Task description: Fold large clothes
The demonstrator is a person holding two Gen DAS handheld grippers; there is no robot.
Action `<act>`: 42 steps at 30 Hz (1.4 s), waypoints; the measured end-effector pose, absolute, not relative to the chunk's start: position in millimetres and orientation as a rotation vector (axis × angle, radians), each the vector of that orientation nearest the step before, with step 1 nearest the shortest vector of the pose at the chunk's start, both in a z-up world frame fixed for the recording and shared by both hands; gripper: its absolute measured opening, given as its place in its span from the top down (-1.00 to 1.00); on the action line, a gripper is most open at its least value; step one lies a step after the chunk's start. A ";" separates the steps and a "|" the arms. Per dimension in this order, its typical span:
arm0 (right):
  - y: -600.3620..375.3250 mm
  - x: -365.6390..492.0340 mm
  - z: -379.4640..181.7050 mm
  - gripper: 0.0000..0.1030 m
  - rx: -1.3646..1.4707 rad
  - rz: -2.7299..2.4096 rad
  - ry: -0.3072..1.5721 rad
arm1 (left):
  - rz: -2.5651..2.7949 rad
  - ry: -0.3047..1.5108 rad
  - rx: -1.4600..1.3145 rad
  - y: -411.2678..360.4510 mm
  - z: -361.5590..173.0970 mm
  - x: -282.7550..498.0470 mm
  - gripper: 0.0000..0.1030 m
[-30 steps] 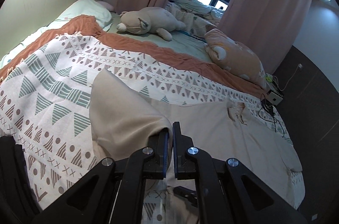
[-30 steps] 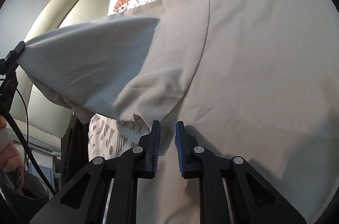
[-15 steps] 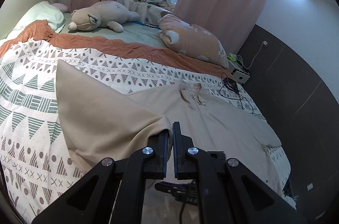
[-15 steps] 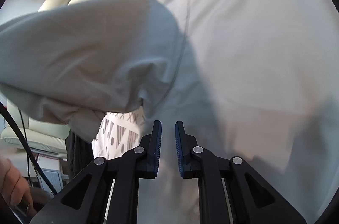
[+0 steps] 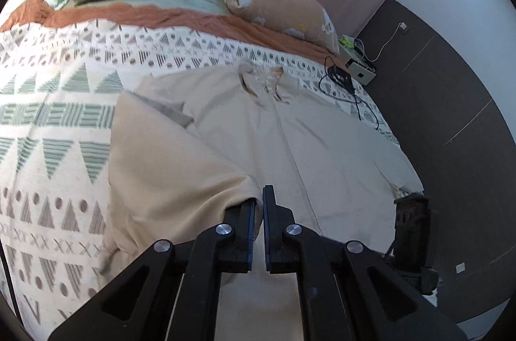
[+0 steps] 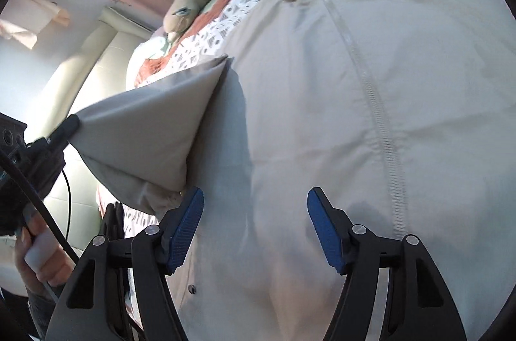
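Two states: left hand-held gripper (image 5: 259, 205) clamped on jacket (image 5: 290, 141) sleeve fabric; right hand-held gripper (image 6: 254, 212) jaws opening, nothing between them.

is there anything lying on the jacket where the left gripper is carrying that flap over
Nothing visible does. The left gripper is shut on the flap, and the beige jacket ahead lies bare up to its collar. The black cable and pillow sit beyond it on the bedspread.

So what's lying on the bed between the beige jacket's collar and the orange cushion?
Only the patterned bedspread and its rust-orange band, seen in the left wrist view; nothing else sits between the beige jacket collar and the orange cushion.
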State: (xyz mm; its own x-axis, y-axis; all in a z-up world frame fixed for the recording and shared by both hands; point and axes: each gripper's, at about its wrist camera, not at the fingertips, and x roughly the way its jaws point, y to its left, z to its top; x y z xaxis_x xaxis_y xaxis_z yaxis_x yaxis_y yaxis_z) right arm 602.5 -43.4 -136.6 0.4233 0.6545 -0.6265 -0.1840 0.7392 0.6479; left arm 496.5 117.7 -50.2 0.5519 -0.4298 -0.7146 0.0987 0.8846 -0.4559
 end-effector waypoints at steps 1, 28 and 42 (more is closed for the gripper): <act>-45.0 607.1 -134.5 -0.27 0.536 0.576 1.002 | -0.317 0.966 -0.407 112.5 -59.4 499.9 0.87; -66.6 555.4 -83.6 -0.27 0.537 0.503 0.840 | -0.073 0.755 -0.624 138.7 -73.0 412.7 -1.00; 47.7 489.1 -32.9 -0.27 0.025 0.656 0.689 | 0.114 0.694 -0.595 245.7 -66.2 358.9 -1.00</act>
